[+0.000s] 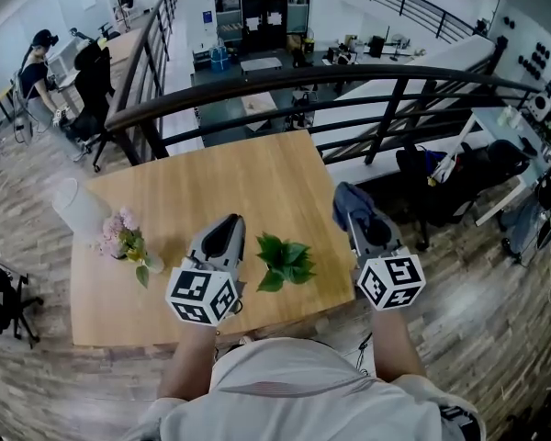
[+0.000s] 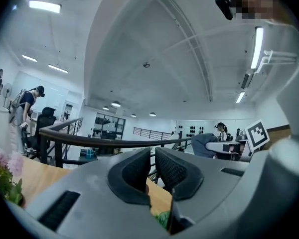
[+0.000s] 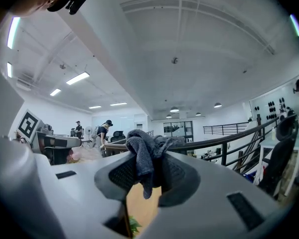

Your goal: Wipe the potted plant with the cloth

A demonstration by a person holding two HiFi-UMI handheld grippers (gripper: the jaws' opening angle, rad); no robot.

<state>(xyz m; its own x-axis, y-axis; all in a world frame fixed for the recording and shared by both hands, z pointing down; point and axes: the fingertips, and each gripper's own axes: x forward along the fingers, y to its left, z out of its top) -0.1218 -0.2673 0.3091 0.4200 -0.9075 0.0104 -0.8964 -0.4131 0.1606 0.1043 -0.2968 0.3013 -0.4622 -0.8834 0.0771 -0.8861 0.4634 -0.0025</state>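
A small green potted plant (image 1: 285,262) stands on the wooden table (image 1: 248,182) near its front edge, between my two grippers. My left gripper (image 1: 228,221) hovers just left of it, jaws shut with nothing between them; in the left gripper view (image 2: 152,156) a bit of green leaf (image 2: 163,218) shows below the jaws. My right gripper (image 1: 355,214) is held right of the plant, shut on a grey-blue cloth (image 1: 347,199). In the right gripper view the cloth (image 3: 144,156) is bunched over the jaw tips and hangs down between them.
A pink flower arrangement (image 1: 121,240) and a white vase (image 1: 77,206) stand at the table's left side. A dark railing (image 1: 303,79) runs close behind the table's far edge, over a lower floor. A person (image 1: 39,72) works far off at the left.
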